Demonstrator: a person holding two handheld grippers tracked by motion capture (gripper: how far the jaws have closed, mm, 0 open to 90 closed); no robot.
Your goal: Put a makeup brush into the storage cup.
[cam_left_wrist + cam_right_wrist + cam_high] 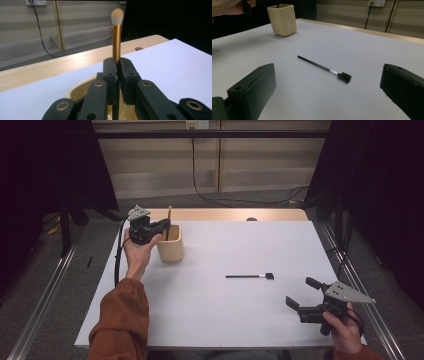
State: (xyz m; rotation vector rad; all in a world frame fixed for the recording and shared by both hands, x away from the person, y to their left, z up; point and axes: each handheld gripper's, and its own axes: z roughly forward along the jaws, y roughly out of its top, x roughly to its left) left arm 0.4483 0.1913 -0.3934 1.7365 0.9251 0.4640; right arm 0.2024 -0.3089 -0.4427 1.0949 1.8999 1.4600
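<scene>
A makeup brush [116, 37] with a gold ferrule and pale bristles stands upright, bristles up, with my left gripper [117, 66] shut on its handle. The handle's lower end reaches down into a cream cup [77, 91]. In the high view the left gripper [162, 224] holds this brush [169, 215] over the cup [171, 247] at the table's far left. A thin black brow brush [248, 276] lies flat near the table's middle. My right gripper [302, 292] is open at the front right, holding nothing. From the right gripper view [328, 72] the brow brush [319, 66] lies just ahead and the cup [282, 20] stands farther off.
A white sheet [225, 310] covers the table, with a strip of bare wood [225, 214] along the far edge. Dark curtains hang at both sides, and cables [200, 190] run over the floor behind the table.
</scene>
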